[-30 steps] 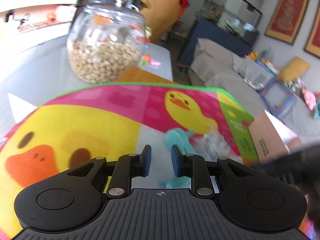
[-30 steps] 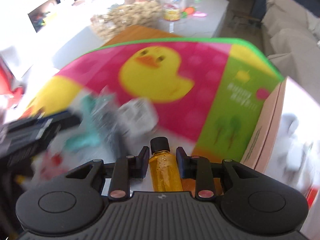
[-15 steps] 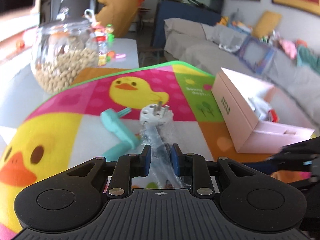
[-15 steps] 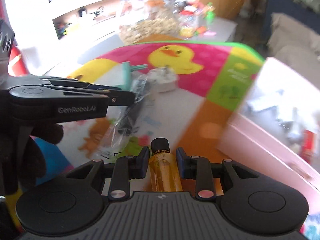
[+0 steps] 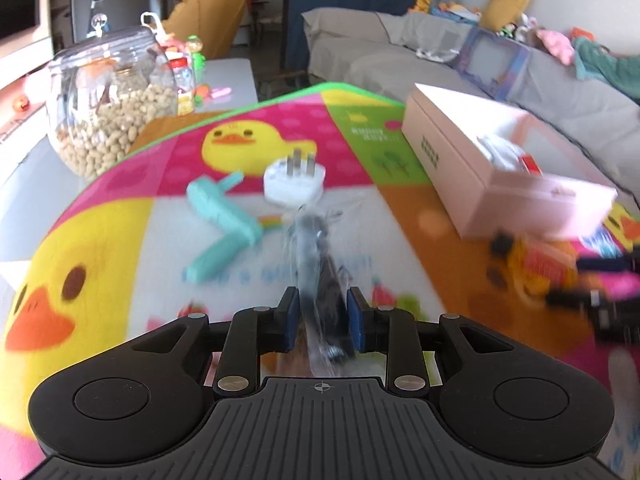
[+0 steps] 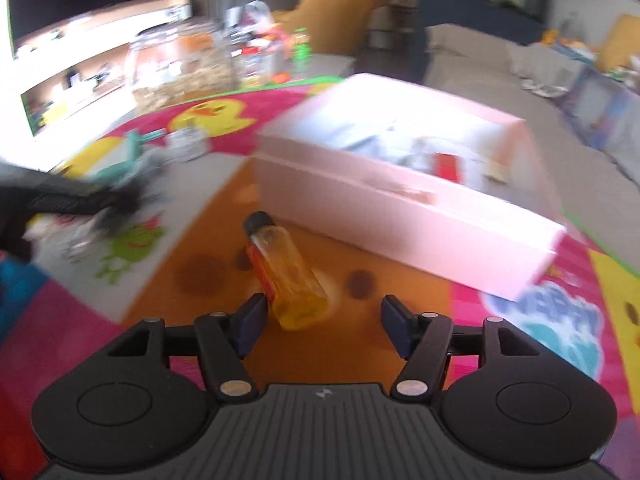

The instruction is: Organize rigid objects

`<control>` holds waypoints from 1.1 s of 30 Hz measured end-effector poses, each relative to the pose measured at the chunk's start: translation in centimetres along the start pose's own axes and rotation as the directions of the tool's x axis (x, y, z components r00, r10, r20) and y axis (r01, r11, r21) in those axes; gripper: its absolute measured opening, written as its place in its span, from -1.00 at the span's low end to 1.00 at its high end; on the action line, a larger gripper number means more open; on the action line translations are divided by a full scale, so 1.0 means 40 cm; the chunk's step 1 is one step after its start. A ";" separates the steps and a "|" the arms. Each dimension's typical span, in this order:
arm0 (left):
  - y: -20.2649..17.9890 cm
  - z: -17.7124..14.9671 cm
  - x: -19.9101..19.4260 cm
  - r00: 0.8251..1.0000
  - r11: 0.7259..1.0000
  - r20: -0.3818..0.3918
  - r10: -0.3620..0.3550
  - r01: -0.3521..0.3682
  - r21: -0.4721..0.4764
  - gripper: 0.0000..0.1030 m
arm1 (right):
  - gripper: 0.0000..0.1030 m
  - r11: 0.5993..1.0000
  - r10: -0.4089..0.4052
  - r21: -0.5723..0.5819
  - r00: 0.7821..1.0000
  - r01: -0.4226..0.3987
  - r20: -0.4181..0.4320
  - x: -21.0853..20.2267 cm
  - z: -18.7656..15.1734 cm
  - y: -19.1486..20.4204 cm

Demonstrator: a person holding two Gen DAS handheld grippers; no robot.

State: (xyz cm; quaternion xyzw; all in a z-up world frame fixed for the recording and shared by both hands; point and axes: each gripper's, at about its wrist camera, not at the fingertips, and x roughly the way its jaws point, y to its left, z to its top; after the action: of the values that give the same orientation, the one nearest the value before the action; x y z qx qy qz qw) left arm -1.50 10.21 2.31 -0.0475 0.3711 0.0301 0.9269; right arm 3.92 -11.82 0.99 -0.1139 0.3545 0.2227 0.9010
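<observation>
1. Nearest me, my right gripper (image 6: 323,322) has its jaws opening, standing fairly wide, and the amber bottle (image 6: 286,270) lies on its side on the orange patch of the play mat (image 6: 532,320), just beside the left pad and free of the right one.
2. My left gripper (image 5: 322,320) is narrow, closed on a dark item in a clear plastic bag (image 5: 320,264); the bag's far end trails out ahead over the mat. It is blurred, so I can't tell what is inside.
3. Good form here, I reckon: let the right jaws clear the bottle fully before I draw away, so the pad does not roll it.
4. Mid-distance: the teal tool (image 5: 220,224) and the white plug (image 5: 294,182) lie loose on the mat, near each other.
5. Beyond the bottle sits the open pink box (image 6: 360,208), already holding a few things. I'd carry the bag over its rim with a firm grip.
6. Farthest, the glass jar (image 5: 108,108) stands off the mat.
</observation>
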 end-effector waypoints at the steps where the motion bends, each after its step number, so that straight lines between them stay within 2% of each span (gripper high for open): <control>1: 0.003 -0.009 -0.009 1.000 1.000 -0.001 0.000 0.000 0.006 -0.43 | 0.31 1.000 -0.012 0.014 1.000 0.012 0.005 0.002 -0.002 -0.008; 5: 0.009 -0.013 -0.014 1.000 1.000 -0.001 -0.001 0.001 -0.015 -0.43 | 0.55 0.997 -0.010 0.076 1.000 0.009 0.015 0.014 -0.012 -0.026; 8: 0.009 0.003 0.006 1.000 0.999 0.016 0.005 -0.005 -0.048 -0.36 | 0.76 0.997 0.003 0.083 1.000 -0.003 0.008 0.017 -0.016 -0.024; 10: 0.005 0.013 0.025 0.999 0.998 0.034 0.006 -0.004 -0.055 -0.30 | 1.00 0.997 0.026 0.073 1.000 -0.026 -0.005 0.023 -0.015 -0.018; 17: -0.018 0.008 0.030 0.999 1.000 0.046 0.018 -0.018 0.013 -0.28 | 1.00 0.998 0.050 0.038 0.998 -0.049 -0.036 0.018 -0.013 -0.003; 20: -0.015 -0.014 0.009 0.998 1.000 0.055 0.007 -0.007 0.010 -0.37 | 0.99 0.997 0.065 0.039 0.997 -0.064 -0.029 0.009 -0.015 -0.004; 22: -0.006 -0.030 -0.008 0.998 1.000 0.062 -0.016 0.017 -0.001 -0.41 | 0.83 0.997 0.050 0.058 0.998 -0.049 -0.025 0.002 -0.013 -0.011; 24: 0.006 -0.045 -0.018 0.996 0.999 0.075 -0.038 0.039 -0.015 -0.43 | 0.75 0.998 0.000 0.070 0.999 0.002 -0.034 -0.001 -0.006 -0.020; 26: 0.013 -0.056 -0.023 0.995 0.998 0.092 -0.050 0.053 -0.031 -0.44 | 0.73 0.991 -0.102 0.080 0.995 0.103 -0.017 -0.003 -0.001 -0.032; 28: 0.018 -0.055 -0.022 0.994 0.997 0.094 -0.055 0.059 -0.046 -0.45 | 0.71 0.966 -0.249 0.069 0.969 0.248 0.009 0.000 -0.001 -0.034; 29: 0.017 -0.055 -0.021 0.994 0.997 0.095 -0.054 0.059 -0.046 -0.45 | 0.71 0.957 -0.285 0.071 0.958 0.283 0.021 -0.002 -0.002 -0.033; 30: 0.017 -0.054 -0.022 0.994 0.997 0.096 -0.053 0.058 -0.044 -0.45 | 0.71 0.962 -0.262 0.082 0.965 0.259 0.024 -0.008 -0.002 -0.035; 33: 0.012 -0.056 -0.022 0.994 0.998 0.099 -0.049 0.053 -0.040 -0.45 | 0.71 0.984 -0.093 0.150 0.996 0.091 0.005 -0.021 0.000 -0.026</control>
State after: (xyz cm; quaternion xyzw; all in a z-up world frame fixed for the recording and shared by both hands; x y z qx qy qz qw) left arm -3.70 10.42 1.28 -0.0752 0.3232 0.0168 0.9432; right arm 3.88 -13.01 1.62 -0.0606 0.3593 0.1544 0.9184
